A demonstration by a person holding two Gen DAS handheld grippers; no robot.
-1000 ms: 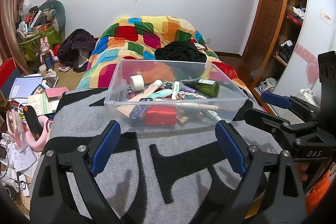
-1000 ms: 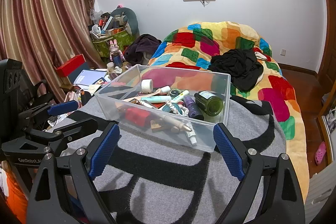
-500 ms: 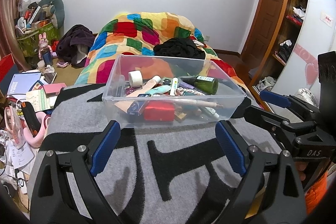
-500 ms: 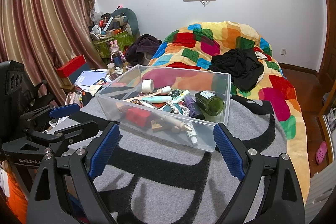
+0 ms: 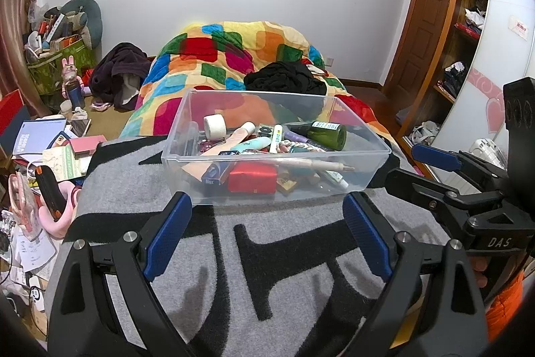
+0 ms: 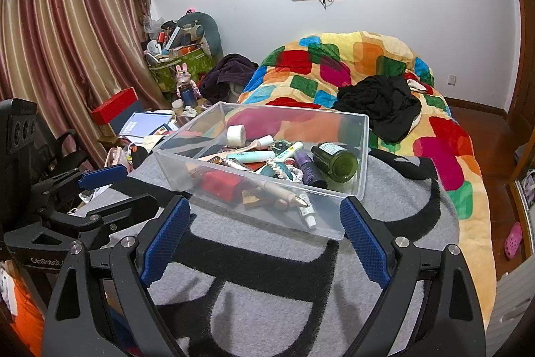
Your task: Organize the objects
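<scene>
A clear plastic bin (image 5: 374, 149) (image 6: 362, 149) rests on a grey and black blanket (image 5: 267, 250) (image 6: 260, 296). Inside lie several small items: a dark green bottle (image 5: 326, 134) (image 6: 336, 161), a white tape roll (image 5: 214, 124) (image 6: 235, 134), a red box (image 5: 252, 178) (image 6: 219, 184), tubes and pens. My left gripper (image 5: 267, 226) hovers just before the bin's near wall, jaws open with nothing between them. Close to the bin's near right corner, my right gripper (image 6: 264, 226) is likewise open and empty. Each gripper also shows in the other's view, the right gripper (image 5: 444, 163) and the left gripper (image 6: 110, 186).
A colourful patchwork quilt (image 5: 234, 56) (image 6: 351, 62) with black clothing (image 5: 284, 79) (image 6: 381, 102) lies behind the bin. Books, papers and a red box crowd the left floor (image 5: 43, 139). Shelves and a door stand right (image 5: 461, 32). Curtains (image 6: 67, 39) hang left.
</scene>
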